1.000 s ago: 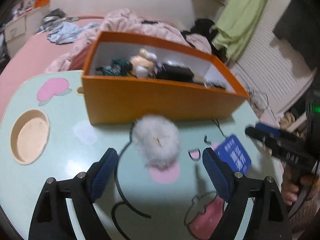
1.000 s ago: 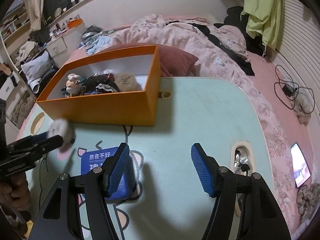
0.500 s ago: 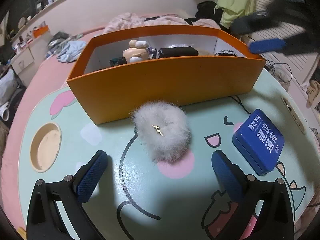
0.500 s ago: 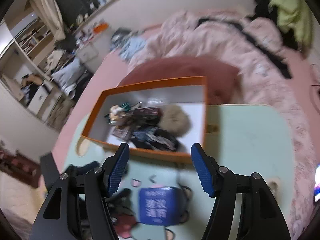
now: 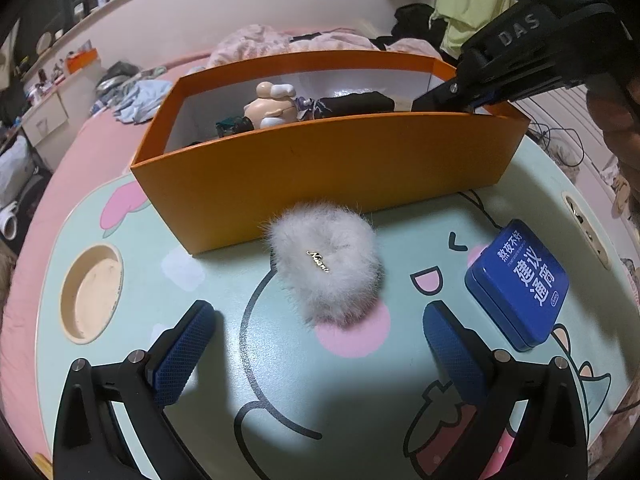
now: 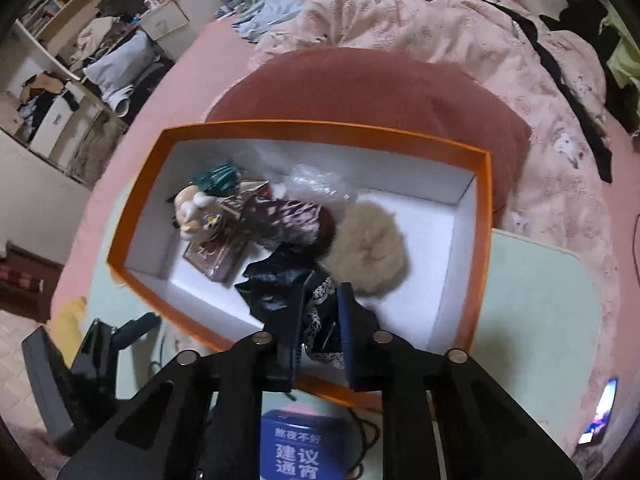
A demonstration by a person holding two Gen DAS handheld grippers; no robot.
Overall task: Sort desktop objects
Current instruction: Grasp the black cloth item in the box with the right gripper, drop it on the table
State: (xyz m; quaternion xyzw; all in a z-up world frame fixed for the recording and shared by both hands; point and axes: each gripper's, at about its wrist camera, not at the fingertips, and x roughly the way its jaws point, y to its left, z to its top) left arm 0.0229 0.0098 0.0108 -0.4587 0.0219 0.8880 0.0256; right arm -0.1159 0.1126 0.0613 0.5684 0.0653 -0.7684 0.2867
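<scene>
A fluffy white scrunchie (image 5: 326,266) lies on the green cartoon table (image 5: 208,304) in front of the orange box (image 5: 320,172). My left gripper (image 5: 316,344) is open just short of it, fingers on either side. A blue tin (image 5: 520,284) lies to the right; it also shows in the right wrist view (image 6: 296,446). My right gripper (image 6: 322,320) hovers over the near edge of the orange box (image 6: 132,208), jaws nearly closed over a dark lace cloth (image 6: 320,316). The box holds a beige scrunchie (image 6: 370,252), a plush toy (image 6: 192,212) and dark fabric items.
A round cup recess (image 5: 90,294) is in the table at left. The table stands on a pink bed with a rumpled duvet (image 6: 440,40) and a red cushion (image 6: 360,88) behind the box. Shelves and clutter are at far left.
My right gripper rose from the table by the blue tin, moved over the orange box and narrowed its jaws. My left gripper backed off slightly, still facing the white scrunchie.
</scene>
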